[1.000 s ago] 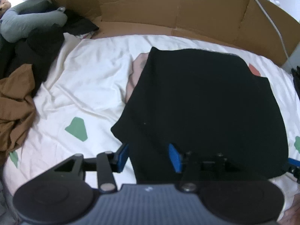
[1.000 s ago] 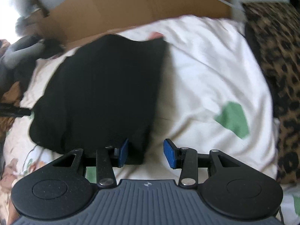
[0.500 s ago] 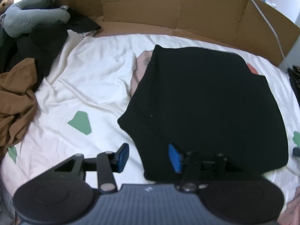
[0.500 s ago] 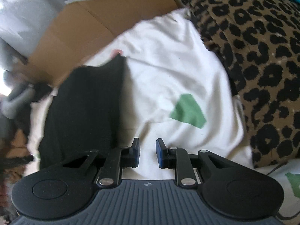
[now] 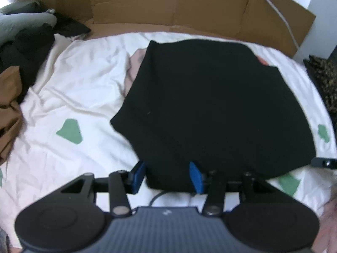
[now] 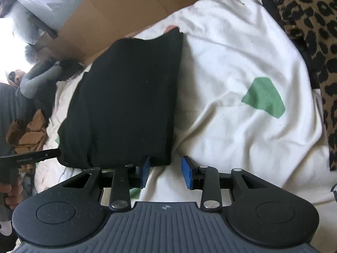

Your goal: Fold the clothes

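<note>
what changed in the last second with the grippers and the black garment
The right gripper narrowed to a slit half a second ago and its jaws are now opening, empty, at the near right corner of the black garment. The left gripper stayed half open around the near edge with no visible grip. The garment stayed folded on the white sheet.

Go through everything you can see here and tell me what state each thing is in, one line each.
Black garment: folded, lying flat on the sheet.
White sheet: spread out, wrinkled.
Brown garment: crumpled, unfolded, at the sheet's edge.
Left gripper: open, garment's near edge between its fingers, not pinched.
Right gripper: jaws opening, garment's corner at one finger, nothing gripped.
Cardboard: standing upright behind the sheet.
</note>
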`<control>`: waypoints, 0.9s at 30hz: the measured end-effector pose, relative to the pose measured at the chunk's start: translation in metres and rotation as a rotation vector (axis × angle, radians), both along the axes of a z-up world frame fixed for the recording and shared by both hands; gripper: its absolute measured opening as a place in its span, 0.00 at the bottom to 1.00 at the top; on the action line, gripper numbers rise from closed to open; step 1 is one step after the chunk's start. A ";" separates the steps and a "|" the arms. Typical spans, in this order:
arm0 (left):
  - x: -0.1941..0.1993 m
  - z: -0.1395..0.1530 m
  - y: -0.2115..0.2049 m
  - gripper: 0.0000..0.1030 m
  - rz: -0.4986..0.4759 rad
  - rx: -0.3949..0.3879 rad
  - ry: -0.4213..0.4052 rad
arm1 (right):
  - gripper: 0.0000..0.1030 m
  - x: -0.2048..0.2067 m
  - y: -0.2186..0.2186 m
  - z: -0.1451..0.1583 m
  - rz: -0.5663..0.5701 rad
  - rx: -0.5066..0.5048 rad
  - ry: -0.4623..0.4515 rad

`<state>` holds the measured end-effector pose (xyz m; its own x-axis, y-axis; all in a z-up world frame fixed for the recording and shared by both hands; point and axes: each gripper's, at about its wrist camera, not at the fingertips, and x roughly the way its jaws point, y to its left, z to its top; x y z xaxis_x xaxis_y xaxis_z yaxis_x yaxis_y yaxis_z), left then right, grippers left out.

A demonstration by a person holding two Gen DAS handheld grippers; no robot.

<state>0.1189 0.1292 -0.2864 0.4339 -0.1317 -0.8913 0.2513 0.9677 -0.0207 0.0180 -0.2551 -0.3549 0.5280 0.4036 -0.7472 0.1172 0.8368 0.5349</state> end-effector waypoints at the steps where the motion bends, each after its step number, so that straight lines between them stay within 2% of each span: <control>1: 0.000 -0.002 0.003 0.49 0.010 -0.006 0.003 | 0.34 -0.001 0.000 -0.001 -0.006 0.013 0.003; 4: 0.002 -0.009 0.014 0.49 0.042 -0.052 0.023 | 0.29 -0.001 -0.003 -0.005 -0.027 0.053 0.013; 7: 0.000 -0.015 0.024 0.47 0.068 -0.110 0.041 | 0.29 -0.002 -0.003 -0.006 -0.039 0.059 0.015; 10: -0.002 -0.021 0.032 0.44 0.085 -0.167 0.054 | 0.24 -0.001 -0.002 -0.005 -0.041 0.052 0.012; 15: -0.001 -0.026 0.039 0.26 0.100 -0.243 0.068 | 0.12 0.001 -0.001 -0.005 -0.048 0.056 0.012; 17: -0.001 -0.027 0.044 0.14 0.121 -0.268 0.074 | 0.09 0.001 -0.002 -0.003 -0.053 0.058 0.008; 19: -0.002 -0.026 0.052 0.07 0.148 -0.292 0.073 | 0.06 0.001 -0.005 -0.002 -0.059 0.070 0.013; 22: -0.002 -0.024 0.058 0.04 0.160 -0.281 0.057 | 0.05 0.002 -0.007 0.004 -0.065 0.050 0.018; 27: -0.004 -0.023 0.056 0.05 0.155 -0.260 0.056 | 0.06 0.004 -0.005 0.006 -0.061 0.009 0.025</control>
<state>0.1146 0.1853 -0.3092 0.4178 -0.2941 -0.8596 0.0923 0.9550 -0.2819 0.0215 -0.2596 -0.3490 0.5334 0.3779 -0.7567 0.1810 0.8229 0.5385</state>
